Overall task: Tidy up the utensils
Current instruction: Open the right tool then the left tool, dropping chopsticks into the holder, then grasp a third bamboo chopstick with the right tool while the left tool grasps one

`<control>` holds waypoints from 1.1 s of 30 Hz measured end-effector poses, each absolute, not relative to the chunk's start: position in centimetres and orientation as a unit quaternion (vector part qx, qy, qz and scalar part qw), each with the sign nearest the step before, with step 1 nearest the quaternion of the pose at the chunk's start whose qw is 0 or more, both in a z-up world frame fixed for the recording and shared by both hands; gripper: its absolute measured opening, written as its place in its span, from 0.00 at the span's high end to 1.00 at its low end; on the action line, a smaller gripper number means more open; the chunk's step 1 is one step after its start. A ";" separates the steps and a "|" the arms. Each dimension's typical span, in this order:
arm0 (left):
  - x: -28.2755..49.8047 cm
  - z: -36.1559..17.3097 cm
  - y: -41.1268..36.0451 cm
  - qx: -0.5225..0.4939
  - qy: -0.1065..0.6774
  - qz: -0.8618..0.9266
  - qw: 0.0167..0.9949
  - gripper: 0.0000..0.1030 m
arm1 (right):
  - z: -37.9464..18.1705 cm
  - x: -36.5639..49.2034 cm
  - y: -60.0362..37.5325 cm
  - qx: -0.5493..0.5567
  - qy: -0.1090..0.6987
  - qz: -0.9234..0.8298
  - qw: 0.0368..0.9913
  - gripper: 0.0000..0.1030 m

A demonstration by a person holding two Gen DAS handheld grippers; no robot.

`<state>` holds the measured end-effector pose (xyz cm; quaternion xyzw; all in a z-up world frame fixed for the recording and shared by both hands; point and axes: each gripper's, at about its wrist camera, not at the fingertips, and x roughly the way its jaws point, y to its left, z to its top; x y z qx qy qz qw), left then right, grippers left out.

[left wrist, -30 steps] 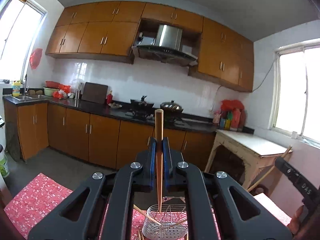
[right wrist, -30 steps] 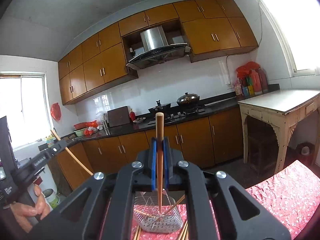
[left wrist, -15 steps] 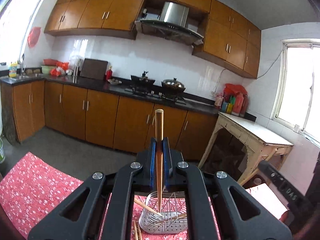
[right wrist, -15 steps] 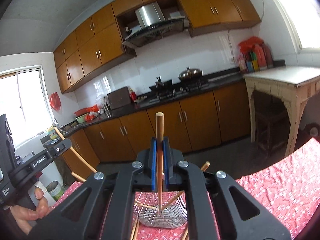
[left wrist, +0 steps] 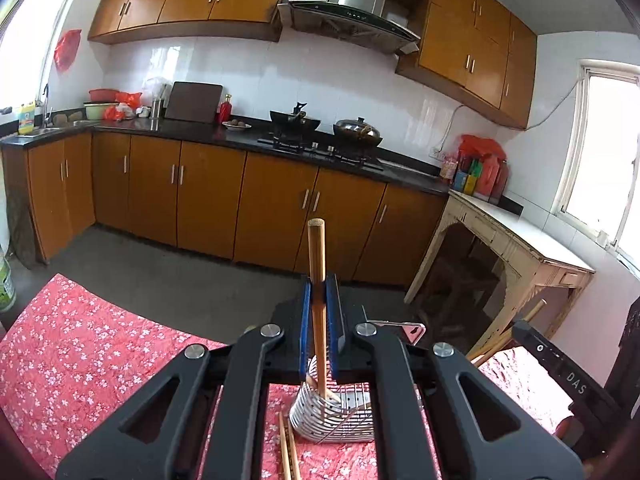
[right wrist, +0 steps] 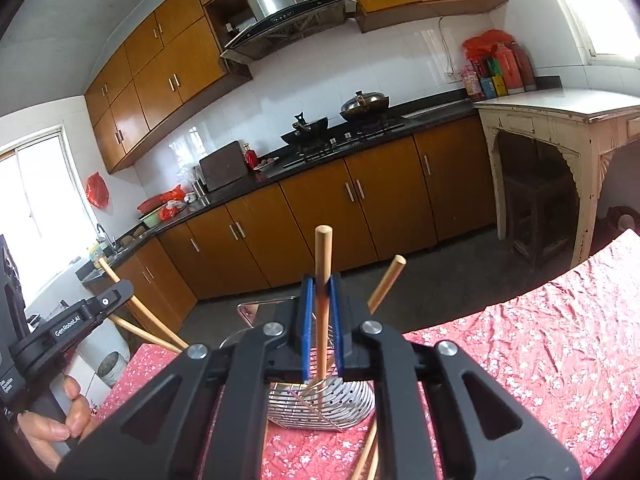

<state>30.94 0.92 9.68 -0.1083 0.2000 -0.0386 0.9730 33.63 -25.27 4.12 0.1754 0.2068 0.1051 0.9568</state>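
Room: kitchen, brown cupboards point(left wrist: 208, 200) along the far wall, dark counter point(left wrist: 240, 136), bare grey floor point(left wrist: 160, 280) lying open between cupboards and table.
Surface: red flowered tablecloth point(left wrist: 80, 360), near edge curving across both views; broad free cloth to the left in the left view and to the right in the right view.
Side table: worn white table point(left wrist: 520, 248) by the window, well apart from the cloth.
Holder: wire utensil basket point(left wrist: 332, 416) on the cloth, just past both sets of fingers, loose chopsticks point(left wrist: 288, 452) lying beside it.
Left gripper point(left wrist: 320, 336): narrow, blue pads clamped on an upright chopstick point(left wrist: 318, 280), lower tip down inside the basket.
Right gripper point(right wrist: 322, 328): jaws opening, stick point(right wrist: 323, 272) between the pads with a sliver of gap showing, tip in the basket point(right wrist: 320, 404); a second stick point(right wrist: 386, 284) leaning out of it.
Change: both grippers lower than a second ago, basket closer and larger, more floor and cloth in sight, less ceiling.
Writing: "GenRobot.AI" on the left tool point(right wrist: 72, 320) in the right view; "DAS" on the right tool point(left wrist: 576, 384) in the left view.
Hand: fingers point(right wrist: 60, 420) wrapped round the left handle.
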 end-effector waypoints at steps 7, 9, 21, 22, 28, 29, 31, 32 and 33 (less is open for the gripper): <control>29.7 10.9 1.5 -0.104 0.195 -0.030 0.975 0.93 | 5.1 31.4 -26.7 0.170 0.189 0.077 0.964 0.73; 29.2 11.3 1.8 -0.105 0.191 -0.026 0.976 0.92 | 5.5 30.4 -27.3 0.170 0.183 0.070 0.966 0.72; 23.2 11.0 4.7 -0.097 0.182 0.004 0.979 0.81 | 2.0 24.0 -29.7 0.154 0.233 0.034 0.960 0.72; 22.6 10.1 5.0 -0.092 0.190 0.008 0.977 0.81 | 0.8 23.6 -29.5 0.150 0.248 0.034 0.956 0.72; 21.8 3.5 5.5 -0.059 0.266 0.019 0.962 0.81 | -5.6 22.1 -27.3 0.127 0.331 0.053 0.933 0.72; 21.7 2.2 5.4 -0.056 0.281 0.017 0.958 0.81 | -7.0 22.0 -26.6 0.120 0.351 0.059 0.927 0.72; 21.8 -0.6 5.2 -0.054 0.315 0.006 0.947 0.81 | -9.1 21.6 -25.3 0.110 0.381 0.074 0.915 0.73; 21.8 -1.6 5.0 -0.052 0.327 0.001 0.944 0.81 | -9.7 21.5 -24.8 0.106 0.389 0.079 0.912 0.73; 21.6 -2.9 4.7 -0.047 0.341 -0.004 0.939 0.81 | -10.4 21.3 -24.3 0.100 0.398 0.083 0.908 0.73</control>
